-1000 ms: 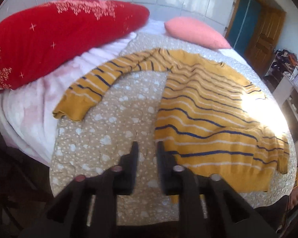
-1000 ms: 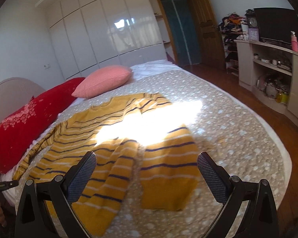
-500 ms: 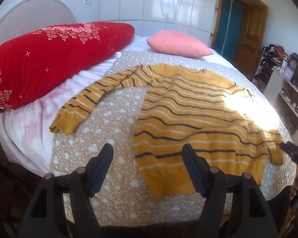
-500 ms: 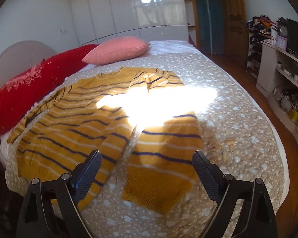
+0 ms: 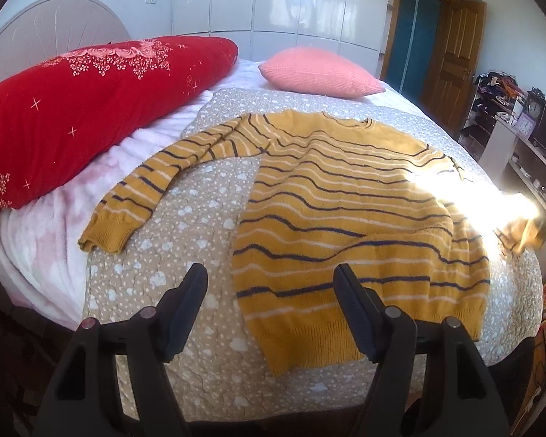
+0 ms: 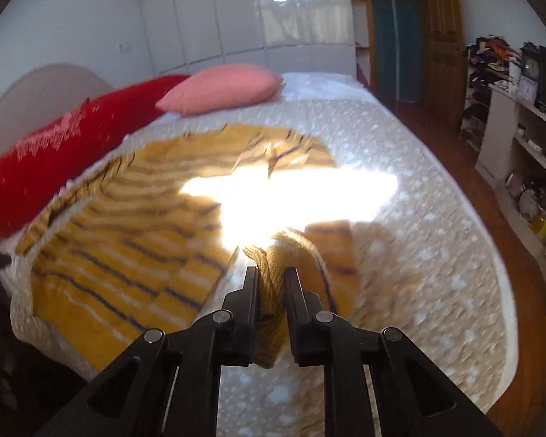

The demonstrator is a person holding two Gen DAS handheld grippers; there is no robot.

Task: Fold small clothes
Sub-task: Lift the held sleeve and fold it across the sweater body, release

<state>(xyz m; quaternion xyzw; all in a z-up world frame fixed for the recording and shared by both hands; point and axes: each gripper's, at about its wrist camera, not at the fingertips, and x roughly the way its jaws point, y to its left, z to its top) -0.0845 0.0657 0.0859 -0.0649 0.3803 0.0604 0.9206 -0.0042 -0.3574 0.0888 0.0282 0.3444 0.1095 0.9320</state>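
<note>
a mustard striped sweater (image 5: 345, 196) lies spread face-up on the quilted bedspread (image 5: 200, 225), hem toward the cameras, one sleeve stretched out toward the red pillow (image 5: 91, 109). the right gripper (image 6: 271, 284) is closing on the cuff of the other sleeve (image 6: 273, 266), the knit bunched between its jaws and already pinched. the left gripper (image 5: 269, 291) hovers over the bedspread with its jaws apart and nothing between them, just beside the hem corner.

the step looks like the first sleeve fold. to do it well, the right hand should lift the cuff only enough to clear the body, carry it across the chest and lay it flat, while the left pins the shoulder or hem so the body does not drag.

the sleeve sits near the bed's edge on that side. there is open bedspread around the hem, and the pink pillow (image 5: 320, 73) is well apart.
</note>
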